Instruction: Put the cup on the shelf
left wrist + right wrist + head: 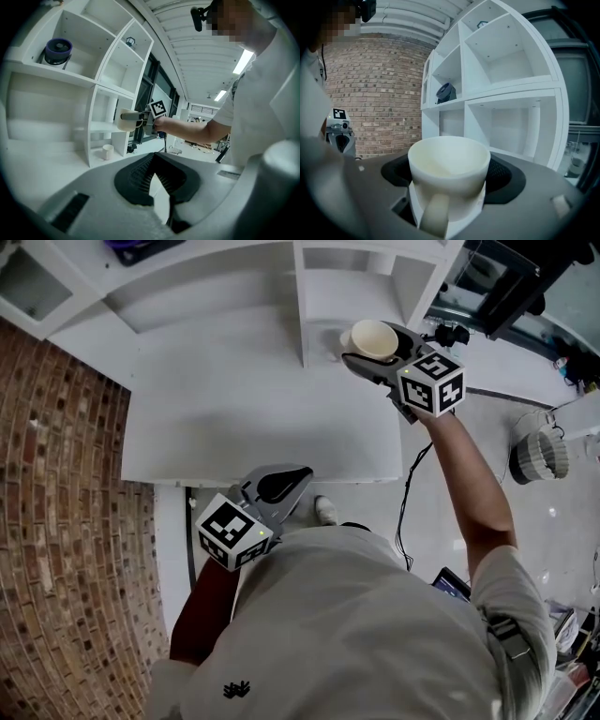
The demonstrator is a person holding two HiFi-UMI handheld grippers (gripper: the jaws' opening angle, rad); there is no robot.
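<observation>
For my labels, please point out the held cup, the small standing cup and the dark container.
held cup [449, 164]: right gripper view, front wall below the rim.
small cup [108, 152]: left gripper view, its side wall.
dark container [60, 47]: left gripper view, its dark round end.

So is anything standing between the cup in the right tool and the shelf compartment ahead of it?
Nothing visible does. The cup sits in the right tool, and the open compartment ahead looks bare. A smaller cup stands one level lower, off the path.
</observation>
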